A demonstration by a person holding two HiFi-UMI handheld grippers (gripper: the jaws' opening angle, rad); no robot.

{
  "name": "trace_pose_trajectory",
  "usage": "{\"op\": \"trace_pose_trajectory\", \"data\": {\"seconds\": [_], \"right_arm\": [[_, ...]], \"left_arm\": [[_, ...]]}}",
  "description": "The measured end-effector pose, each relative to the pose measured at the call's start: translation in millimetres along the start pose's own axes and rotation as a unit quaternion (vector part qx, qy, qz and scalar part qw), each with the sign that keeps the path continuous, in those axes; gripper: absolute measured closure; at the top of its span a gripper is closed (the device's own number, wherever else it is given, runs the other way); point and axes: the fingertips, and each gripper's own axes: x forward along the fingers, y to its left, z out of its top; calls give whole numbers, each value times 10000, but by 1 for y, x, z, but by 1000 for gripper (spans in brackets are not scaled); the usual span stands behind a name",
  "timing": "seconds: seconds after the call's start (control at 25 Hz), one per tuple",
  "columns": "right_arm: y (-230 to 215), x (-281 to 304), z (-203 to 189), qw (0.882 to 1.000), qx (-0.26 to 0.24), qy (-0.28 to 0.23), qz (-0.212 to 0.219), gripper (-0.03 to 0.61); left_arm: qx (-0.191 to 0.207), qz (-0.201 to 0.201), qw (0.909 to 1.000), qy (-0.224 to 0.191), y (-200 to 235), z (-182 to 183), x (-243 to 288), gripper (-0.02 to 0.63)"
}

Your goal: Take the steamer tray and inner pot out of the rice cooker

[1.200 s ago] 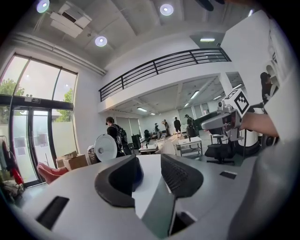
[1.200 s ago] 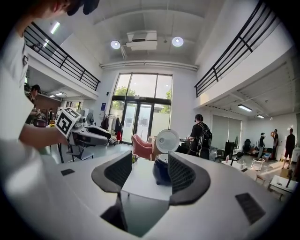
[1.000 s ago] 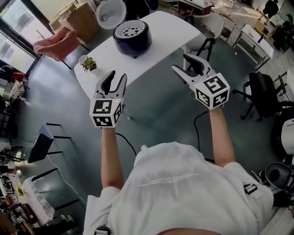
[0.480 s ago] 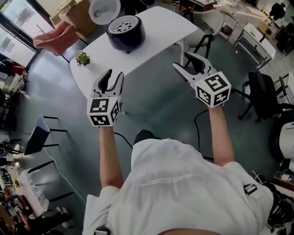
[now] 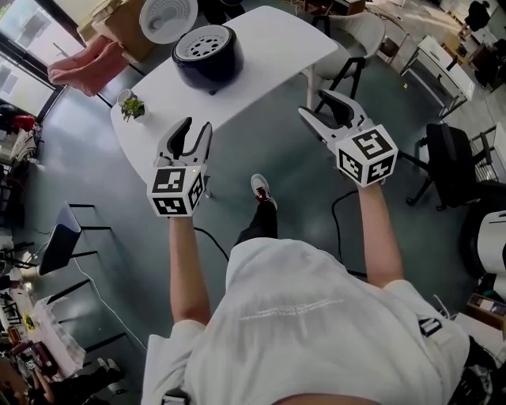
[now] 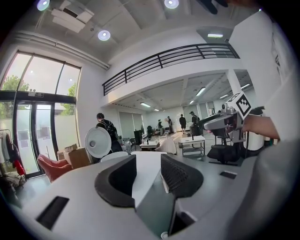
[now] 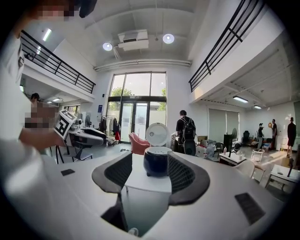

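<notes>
The dark blue rice cooker stands on the white table with its white lid swung up behind it. A white perforated steamer tray sits in its top. Both grippers are held in the air well short of the table. My left gripper is open with nothing between its jaws. My right gripper is open and empty too. In the right gripper view the cooker shows far off between the jaws of that gripper. From the left gripper only the lid and the table show.
A small potted plant sits at the table's left end. White chairs stand at its right, a black office chair farther right. A pink armchair and cardboard boxes lie beyond. People stand in the background.
The person has stepped forward and a shoe now shows below the grippers. The table and cooker have slid up and left in the head view. Both grippers stay open.
</notes>
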Motion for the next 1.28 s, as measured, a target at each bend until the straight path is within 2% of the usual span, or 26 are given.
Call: {"op": "trace_pose_trajectory", "data": {"seconds": [0.36, 0.6, 0.96, 1.28], "right_arm": [[-64, 90, 12, 9996, -240, 152, 30, 324], [-97, 157, 21, 9993, -237, 249, 132, 324], [-127, 248, 20, 9969, -318, 525, 490, 321], [-135, 299, 3, 9933, -314, 833, 735, 308]], "left_arm": [[-137, 51, 9998, -103, 60, 4, 94, 436], [-206, -122, 9997, -2, 101, 5, 165, 436], [-307, -348, 9988, 155, 154, -2, 247, 436], [-415, -685, 9960, 408, 170, -23, 290, 430]]}}
